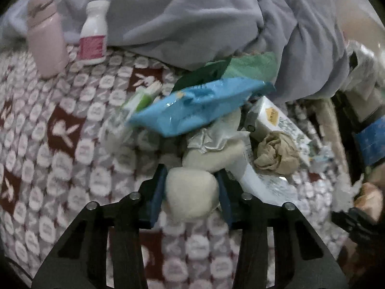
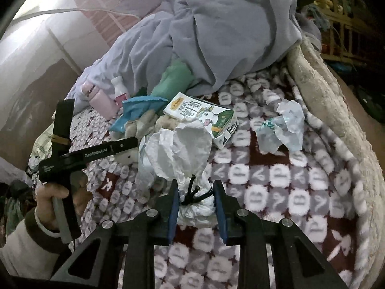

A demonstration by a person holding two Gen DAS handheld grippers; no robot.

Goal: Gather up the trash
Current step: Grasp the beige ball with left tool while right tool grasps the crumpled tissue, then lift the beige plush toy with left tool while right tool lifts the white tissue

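Trash is heaped mid-frame on the patterned blanket (image 2: 276,175). My left gripper (image 1: 191,192) pinches a plush toy's cream limb (image 1: 192,200); my right gripper (image 2: 196,200) clamps the white bag (image 2: 182,149) by its tied neck. I should lift slowly, keeping both squeezes firm.

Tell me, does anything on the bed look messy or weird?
Yes. A rubbish heap sits on the patterned blanket: a blue plastic wrapper, a dented milk carton, crumpled brown paper. Oddly, the left gripper grips a cream plush toy, not trash.
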